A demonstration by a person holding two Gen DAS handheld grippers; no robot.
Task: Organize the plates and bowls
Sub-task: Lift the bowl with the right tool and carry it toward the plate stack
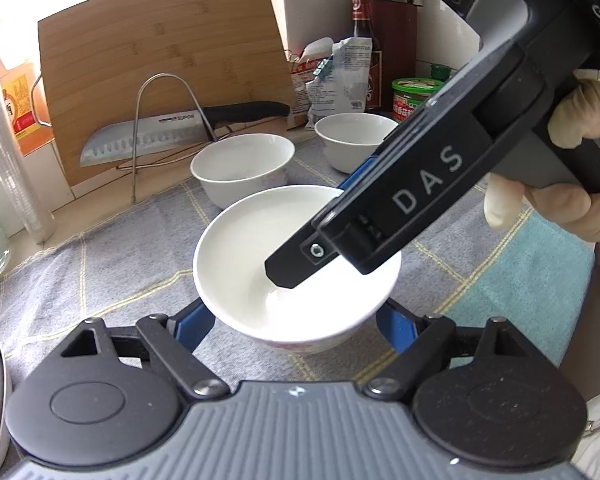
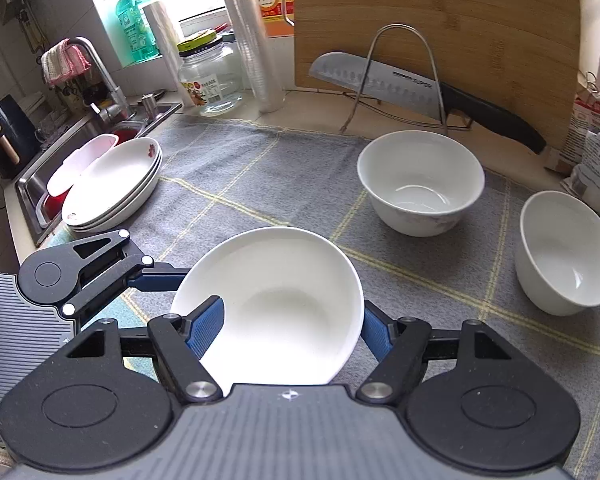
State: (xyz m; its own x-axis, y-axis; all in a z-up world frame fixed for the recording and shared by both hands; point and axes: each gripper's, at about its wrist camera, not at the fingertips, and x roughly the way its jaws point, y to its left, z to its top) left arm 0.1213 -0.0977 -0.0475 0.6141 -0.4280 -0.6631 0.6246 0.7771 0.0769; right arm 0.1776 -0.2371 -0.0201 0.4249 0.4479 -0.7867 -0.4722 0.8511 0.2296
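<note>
Being held between two handheld grippers, a white bowl (image 1: 240, 248) is sitting just above a grey checked cloth (image 2: 260, 168) on a kitchen counter.

L gripper (image 1: 296, 316): its blue fingers (image 1: 196, 320) are being pressed against the bowl's outer wall, one on each side, so the bowl is being clasped across its width, directly in front of the gripper body.

R gripper (image 2: 292, 328): it is being brought in from the right by a gloved hand (image 1: 572, 200). One finger is being kept inside the bowl, over the rim; the other is being kept outside, against the opposite wall. The bowl is thus being grasped by this gripper too, and in the R wrist view it is seen tilted, w/ its hollow facing the camera.

Two more white bowls are standing on the cloth beyond, well apart from the held one: a mid bowl (image 2: 420, 184) and a far-right bowl (image 2: 564, 256). A stack of plates (image 2: 112, 184) is resting at the cloth's left edge, next to the sink (image 2: 32, 188). Behind, a knife (image 2: 380, 80) is being propped in a wire rack (image 2: 400, 28) against a bamboo board (image 2: 480, 8).
</note>
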